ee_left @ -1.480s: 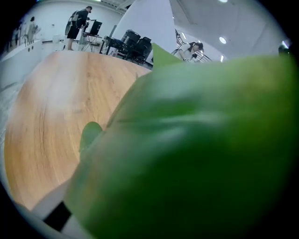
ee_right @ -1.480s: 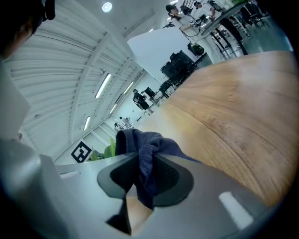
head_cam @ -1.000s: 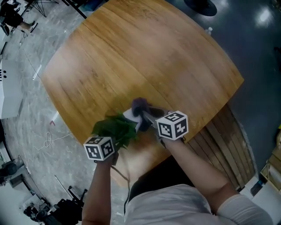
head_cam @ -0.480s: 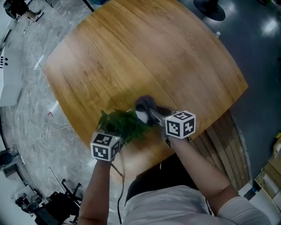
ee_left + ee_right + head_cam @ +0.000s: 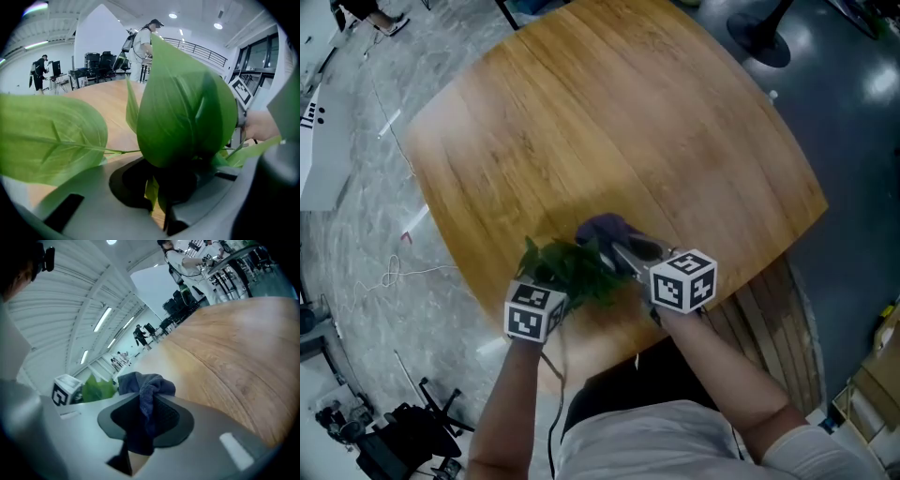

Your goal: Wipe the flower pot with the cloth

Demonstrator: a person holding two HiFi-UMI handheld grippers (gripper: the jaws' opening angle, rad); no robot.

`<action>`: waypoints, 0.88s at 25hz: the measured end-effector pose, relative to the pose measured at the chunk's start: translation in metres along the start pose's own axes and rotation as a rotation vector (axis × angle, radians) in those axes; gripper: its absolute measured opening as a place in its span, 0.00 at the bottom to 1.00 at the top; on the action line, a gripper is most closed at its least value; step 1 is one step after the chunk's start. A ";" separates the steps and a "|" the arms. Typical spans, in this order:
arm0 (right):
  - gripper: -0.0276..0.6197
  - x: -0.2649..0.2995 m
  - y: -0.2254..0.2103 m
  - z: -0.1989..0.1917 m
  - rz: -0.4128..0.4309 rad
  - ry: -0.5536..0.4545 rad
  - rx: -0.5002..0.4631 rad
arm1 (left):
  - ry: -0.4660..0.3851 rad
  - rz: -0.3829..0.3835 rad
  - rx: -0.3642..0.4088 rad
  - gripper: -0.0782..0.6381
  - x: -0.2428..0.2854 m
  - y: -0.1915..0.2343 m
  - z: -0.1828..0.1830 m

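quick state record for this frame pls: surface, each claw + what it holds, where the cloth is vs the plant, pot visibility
surface: wooden table
left claw: shut on plant, stems and a leaf between the jaws
right claw: shut on cloth, dark blue, bunched, sticking out past the jaws
cloth vs plant: at the far-right edge of the leaves in the head view; contact cannot be told
pot: not visible in any view, leaves cover where it would be
background: people standing beyond the table
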State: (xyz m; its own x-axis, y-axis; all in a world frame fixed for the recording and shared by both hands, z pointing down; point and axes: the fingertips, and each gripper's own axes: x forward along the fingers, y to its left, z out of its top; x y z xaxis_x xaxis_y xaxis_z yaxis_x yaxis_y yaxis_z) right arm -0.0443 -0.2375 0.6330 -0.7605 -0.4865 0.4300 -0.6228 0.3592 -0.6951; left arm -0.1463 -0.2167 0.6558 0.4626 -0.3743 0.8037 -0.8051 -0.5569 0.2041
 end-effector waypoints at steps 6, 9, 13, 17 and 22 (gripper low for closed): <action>0.16 0.017 -0.041 -0.012 -0.072 -0.001 0.042 | -0.026 -0.005 -0.104 0.14 0.006 0.014 -0.007; 0.16 0.011 0.002 -0.006 0.000 0.000 0.015 | -0.010 -0.006 -0.164 0.14 0.005 0.018 -0.016; 0.16 0.001 0.048 -0.006 0.055 0.022 -0.031 | -0.010 -0.004 -0.254 0.14 0.000 0.020 -0.023; 0.16 0.003 0.017 -0.014 -0.015 0.031 -0.054 | -0.040 -0.030 -0.367 0.14 -0.002 0.019 -0.025; 0.16 0.017 -0.018 -0.018 -0.070 0.031 -0.034 | -0.102 -0.090 -0.587 0.13 0.007 0.032 -0.032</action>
State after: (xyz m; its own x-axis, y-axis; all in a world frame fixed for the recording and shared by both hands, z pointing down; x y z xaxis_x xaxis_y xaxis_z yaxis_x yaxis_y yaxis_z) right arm -0.0497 -0.2378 0.6629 -0.7198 -0.4865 0.4951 -0.6803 0.3525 -0.6426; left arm -0.1806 -0.2129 0.6860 0.5485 -0.4302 0.7170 -0.8179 -0.0979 0.5670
